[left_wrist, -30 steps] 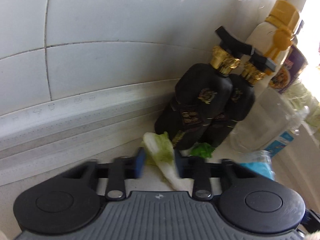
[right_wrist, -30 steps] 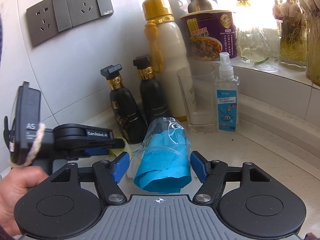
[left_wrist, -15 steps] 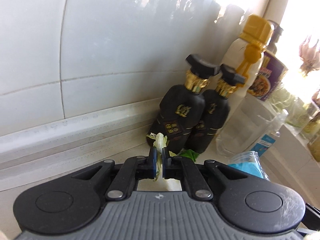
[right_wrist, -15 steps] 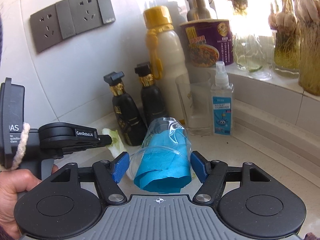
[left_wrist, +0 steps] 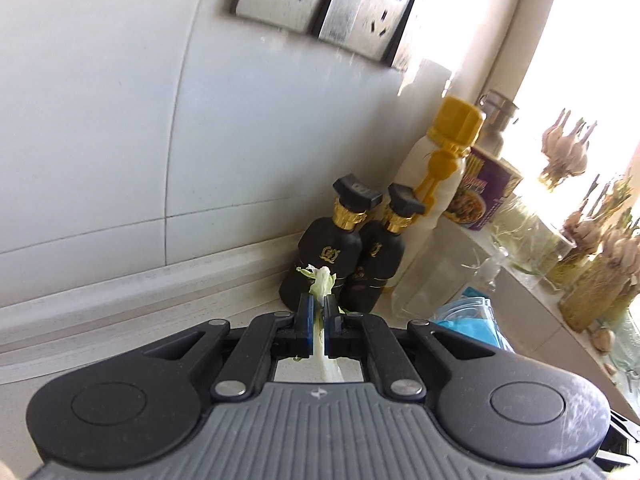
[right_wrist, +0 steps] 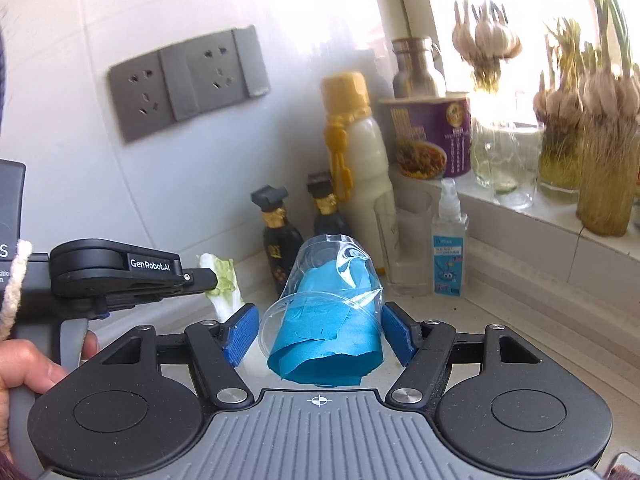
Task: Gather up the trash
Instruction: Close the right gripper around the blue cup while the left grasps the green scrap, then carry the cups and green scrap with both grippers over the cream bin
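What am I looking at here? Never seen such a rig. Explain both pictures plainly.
No robot: a person holds a two-finger gripper in each hand, each carrying a camera that looks along its fingers. One picture is from the left gripper, the other from the right gripper.

The left gripper is shut on a cabbage leaf; from the right camera it shows in side view with the person's hand on its handle. The right gripper holds a clear plastic cup stuffed with blue paper.

On the counter by the tiled wall stand two black bottles, a white bottle with a yellow cap, a glass and a spray bottle.
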`<action>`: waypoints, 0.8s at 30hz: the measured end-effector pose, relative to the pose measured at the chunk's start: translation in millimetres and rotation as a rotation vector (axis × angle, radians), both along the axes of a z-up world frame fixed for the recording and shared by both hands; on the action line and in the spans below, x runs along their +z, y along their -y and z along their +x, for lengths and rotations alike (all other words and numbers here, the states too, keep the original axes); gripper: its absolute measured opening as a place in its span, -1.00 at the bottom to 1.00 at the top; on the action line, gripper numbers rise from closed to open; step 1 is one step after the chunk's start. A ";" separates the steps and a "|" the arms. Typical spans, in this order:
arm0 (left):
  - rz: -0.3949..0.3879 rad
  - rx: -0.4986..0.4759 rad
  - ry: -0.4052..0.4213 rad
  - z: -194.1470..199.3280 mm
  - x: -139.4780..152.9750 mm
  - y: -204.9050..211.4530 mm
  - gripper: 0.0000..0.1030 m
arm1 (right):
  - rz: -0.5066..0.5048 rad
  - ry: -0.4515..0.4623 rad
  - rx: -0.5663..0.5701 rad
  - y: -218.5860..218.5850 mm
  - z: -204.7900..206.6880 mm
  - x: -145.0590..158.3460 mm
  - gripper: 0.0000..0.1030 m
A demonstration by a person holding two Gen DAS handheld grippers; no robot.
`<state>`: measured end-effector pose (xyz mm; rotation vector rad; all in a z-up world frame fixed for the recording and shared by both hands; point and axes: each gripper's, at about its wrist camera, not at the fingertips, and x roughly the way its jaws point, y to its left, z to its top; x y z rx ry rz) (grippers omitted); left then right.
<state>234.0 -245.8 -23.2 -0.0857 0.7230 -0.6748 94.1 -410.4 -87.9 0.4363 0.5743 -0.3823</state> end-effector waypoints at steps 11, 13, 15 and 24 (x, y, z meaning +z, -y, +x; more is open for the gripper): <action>0.003 0.022 0.024 -33.0 35.4 -46.6 -0.93 | -0.008 0.016 0.045 -39.0 -19.3 33.7 0.32; -0.001 0.029 0.027 -38.7 40.7 -56.1 -0.93 | -0.005 0.015 0.055 -46.6 -22.3 38.0 0.32; -0.005 0.035 0.028 -44.5 45.7 -65.6 -0.93 | -0.005 0.015 0.064 -54.5 -25.7 41.9 0.32; -0.023 0.041 0.028 -73.0 62.7 -105.6 -0.93 | -0.002 0.010 0.095 -86.4 -42.6 57.3 0.32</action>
